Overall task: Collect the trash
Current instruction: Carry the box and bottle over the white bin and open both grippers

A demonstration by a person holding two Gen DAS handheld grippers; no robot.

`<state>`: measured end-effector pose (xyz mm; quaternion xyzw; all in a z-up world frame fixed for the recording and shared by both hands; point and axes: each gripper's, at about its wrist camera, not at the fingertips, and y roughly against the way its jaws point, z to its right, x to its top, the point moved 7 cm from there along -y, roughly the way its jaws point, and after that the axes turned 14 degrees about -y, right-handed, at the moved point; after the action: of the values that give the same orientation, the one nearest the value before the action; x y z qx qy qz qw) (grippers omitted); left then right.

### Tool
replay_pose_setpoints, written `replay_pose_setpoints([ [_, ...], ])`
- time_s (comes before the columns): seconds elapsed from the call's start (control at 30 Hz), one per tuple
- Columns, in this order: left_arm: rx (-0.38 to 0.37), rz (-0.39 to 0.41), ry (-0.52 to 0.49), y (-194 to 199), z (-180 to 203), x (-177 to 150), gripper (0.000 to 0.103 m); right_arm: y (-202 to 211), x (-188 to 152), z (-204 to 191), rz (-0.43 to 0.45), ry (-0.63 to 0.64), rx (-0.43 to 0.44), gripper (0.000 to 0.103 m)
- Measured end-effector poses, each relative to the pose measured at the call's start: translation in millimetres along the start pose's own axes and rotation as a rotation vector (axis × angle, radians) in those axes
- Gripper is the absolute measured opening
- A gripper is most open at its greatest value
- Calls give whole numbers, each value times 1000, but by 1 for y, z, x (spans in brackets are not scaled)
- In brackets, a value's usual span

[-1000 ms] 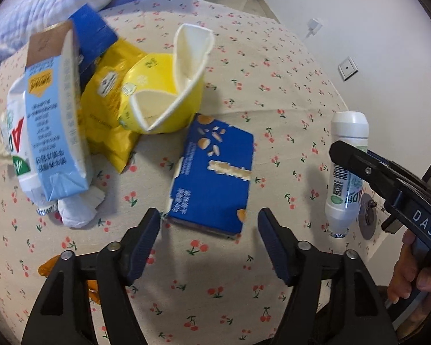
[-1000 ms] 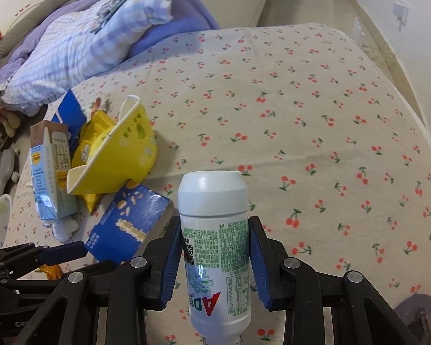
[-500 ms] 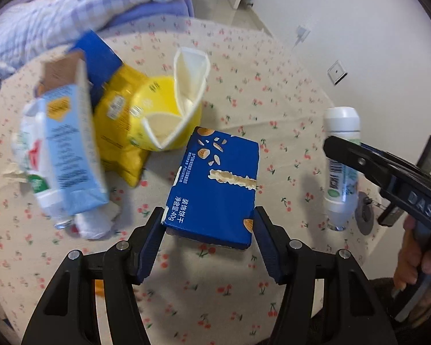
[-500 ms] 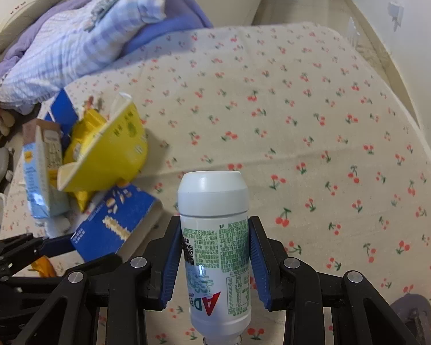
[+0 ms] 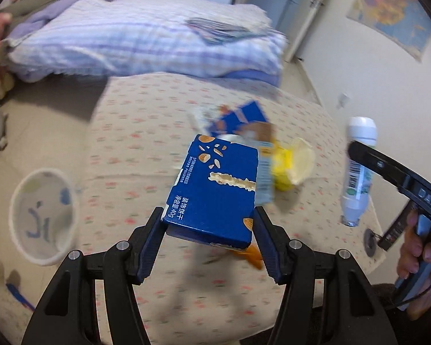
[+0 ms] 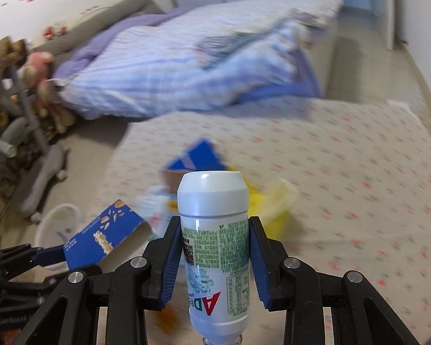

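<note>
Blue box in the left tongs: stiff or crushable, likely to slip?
The blue box looks like thin card with one end open, so probably light and crushable. Held flat-sided between the left tongs, it seems unlikely to slip or roll.

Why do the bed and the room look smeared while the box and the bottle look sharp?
Left wrist view: blue box crisp between the left gripper pads, cherry-print sheet streaked by motion. Right wrist view: white bottle sharp in the right gripper, quilt blurred; fisheye curves the edges.
</note>
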<state>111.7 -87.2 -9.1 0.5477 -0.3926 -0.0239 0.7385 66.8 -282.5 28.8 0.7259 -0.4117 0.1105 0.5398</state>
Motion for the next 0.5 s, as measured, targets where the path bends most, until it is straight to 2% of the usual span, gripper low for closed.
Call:
replay_pose_setpoints([
  [0.27, 174, 7, 227, 21, -145, -40, 64, -46, -9, -88, -68, 73, 110, 39],
  [0.33, 208, -14, 270, 16, -170, -53, 64, -59, -14, -107, -89, 87, 124, 39],
  [0.5, 221, -43, 340, 11, -213, -73, 64, -96, -25, -150, -153, 109, 171, 39],
])
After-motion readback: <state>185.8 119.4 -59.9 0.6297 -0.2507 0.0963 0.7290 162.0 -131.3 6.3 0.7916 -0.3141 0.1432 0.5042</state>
